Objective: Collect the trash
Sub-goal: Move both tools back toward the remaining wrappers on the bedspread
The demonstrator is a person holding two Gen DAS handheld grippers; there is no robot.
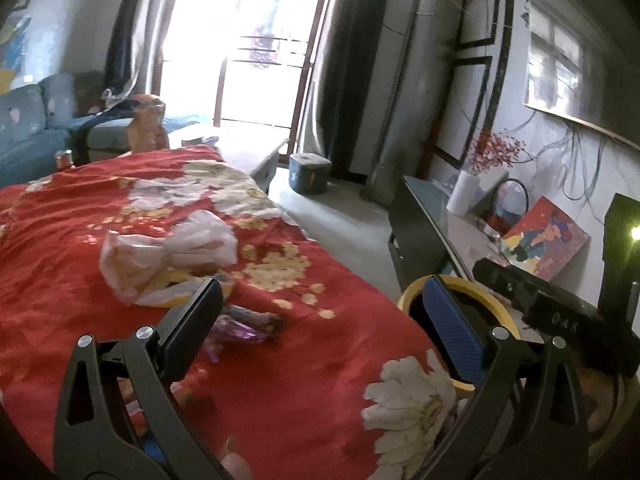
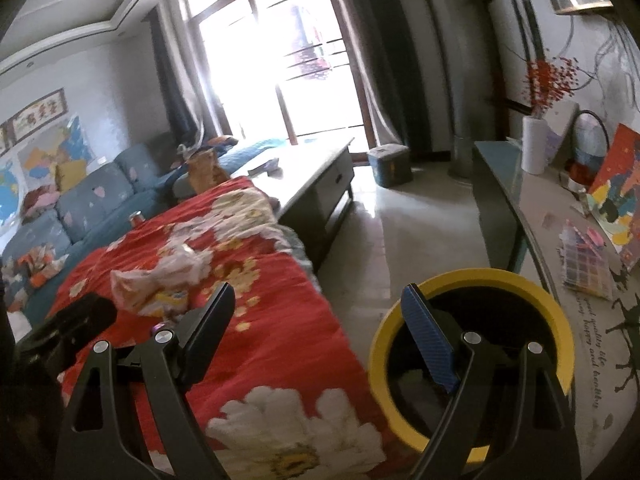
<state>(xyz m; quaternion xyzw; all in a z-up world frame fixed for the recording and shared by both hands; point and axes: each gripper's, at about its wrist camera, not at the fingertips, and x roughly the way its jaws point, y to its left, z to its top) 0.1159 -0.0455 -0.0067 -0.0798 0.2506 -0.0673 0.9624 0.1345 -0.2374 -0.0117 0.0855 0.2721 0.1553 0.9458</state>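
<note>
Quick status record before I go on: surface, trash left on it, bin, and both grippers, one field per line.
surface: red floral cloth
trash 1: crumpled plastic bag, lying on the cloth
trash 2: purple wrapper, on the cloth, nearer than the bag
bin: yellow-rimmed bin, beside the cloth's right edge
left gripper: open, nothing between the jaws
right gripper: open, nothing between the jaws

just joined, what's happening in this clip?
A person holds a two-finger gripper in each hand over a table with a red floral cloth. Both the left gripper and the right gripper are open and empty. Trash is not yet collected: a crumpled plastic bag and a purple wrapper lie on the cloth. A yellow-rimmed bin stands on the floor beside the table, ahead of the right gripper.
</note>
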